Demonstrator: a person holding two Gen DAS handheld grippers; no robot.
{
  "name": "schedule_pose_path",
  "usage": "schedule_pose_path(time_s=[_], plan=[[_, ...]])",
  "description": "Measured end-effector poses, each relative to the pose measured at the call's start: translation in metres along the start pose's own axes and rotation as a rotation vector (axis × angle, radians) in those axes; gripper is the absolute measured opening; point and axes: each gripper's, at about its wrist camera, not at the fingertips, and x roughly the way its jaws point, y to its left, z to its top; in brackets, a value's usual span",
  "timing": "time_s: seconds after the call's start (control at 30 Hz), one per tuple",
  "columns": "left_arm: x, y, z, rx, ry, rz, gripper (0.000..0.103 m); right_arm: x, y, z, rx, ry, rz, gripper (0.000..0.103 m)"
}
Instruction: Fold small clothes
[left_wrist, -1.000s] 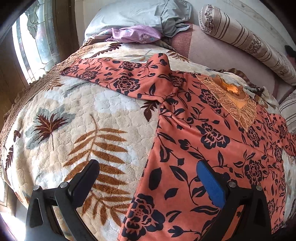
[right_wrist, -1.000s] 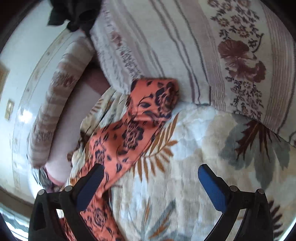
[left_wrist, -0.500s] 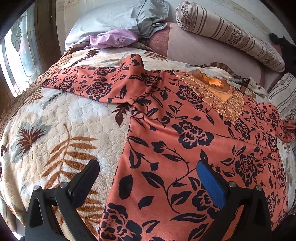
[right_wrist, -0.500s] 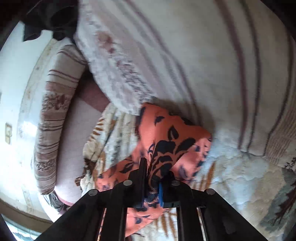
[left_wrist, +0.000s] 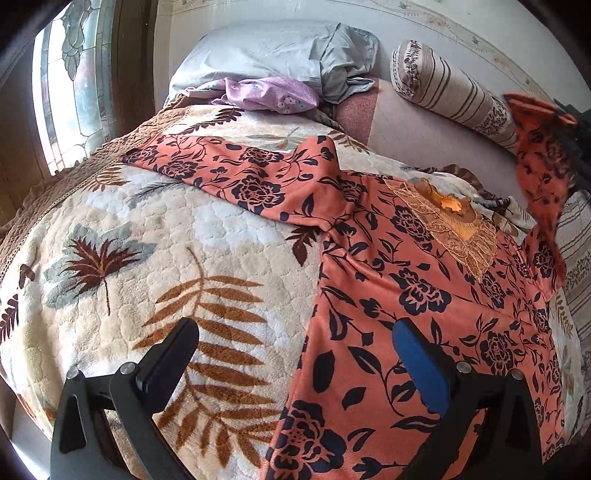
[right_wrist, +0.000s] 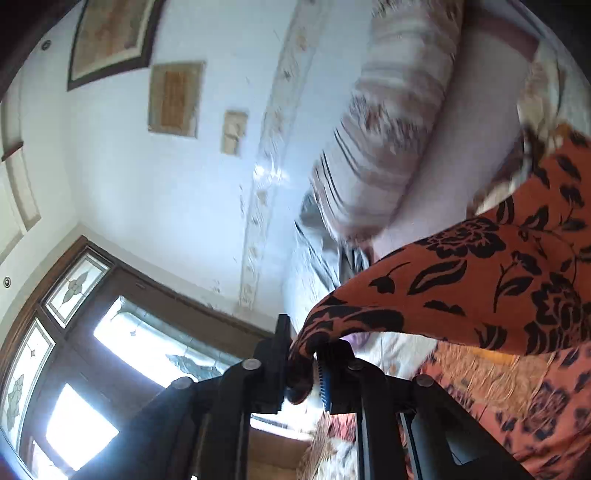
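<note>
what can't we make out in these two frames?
- Left wrist view: hem of the orange floral top is cut off by the bottom edge and the open left tongs.
- Right wrist view: the sleeve end is buried in the shut right tongs.
- Striped bolster is motion-blurred.

The left gripper (left_wrist: 295, 358) hangs low and near, its two fingers spread wide apart — a dark pad on the left finger (left_wrist: 173, 354), a blue pad on the right. Nothing sits between them. It points forward and slightly down.

The right gripper (right_wrist: 306, 365) is raised high and tilted sharply upward and over to the left — its fingers are pressed close together, clamping a bunched end of fabric (right_wrist: 461, 280) between the black pad and the ribbed blue pad (right_wrist: 324, 384). In the left wrist view it shows only as a dark shape at the far right edge.
</note>
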Motion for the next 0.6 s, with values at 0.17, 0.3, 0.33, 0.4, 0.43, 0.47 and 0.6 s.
schedule_pose_path(time_s=[0.17,0.3,0.33,0.4,0.43,0.47,0.6], plan=[[0.007,0.014,-0.003,-0.033,0.018,0.011,0.103,0.094,-0.124,-0.100,0.186,0.292,-0.237,0.103],[0.007,0.016,-0.002,-0.050,0.014,0.001,0.103,0.083,-0.158,-0.124,0.197,0.345,-0.283,0.103],[0.006,0.015,-0.001,-0.053,0.013,-0.008,0.103,0.081,-0.154,-0.117,0.164,0.348,-0.276,0.103],[0.005,0.011,0.002,-0.061,0.015,-0.034,0.103,0.059,-0.137,-0.098,0.108,0.337,-0.249,0.103],[0.004,0.008,0.004,-0.068,0.024,-0.059,0.103,0.039,-0.129,-0.090,0.082,0.313,-0.246,0.103],[0.003,0.004,0.008,-0.081,0.034,-0.094,0.103,0.013,-0.120,-0.080,0.063,0.281,-0.257,0.103],[0.010,-0.022,0.035,-0.163,0.092,-0.306,0.103,-0.050,-0.119,-0.053,-0.001,0.205,-0.320,0.103]])
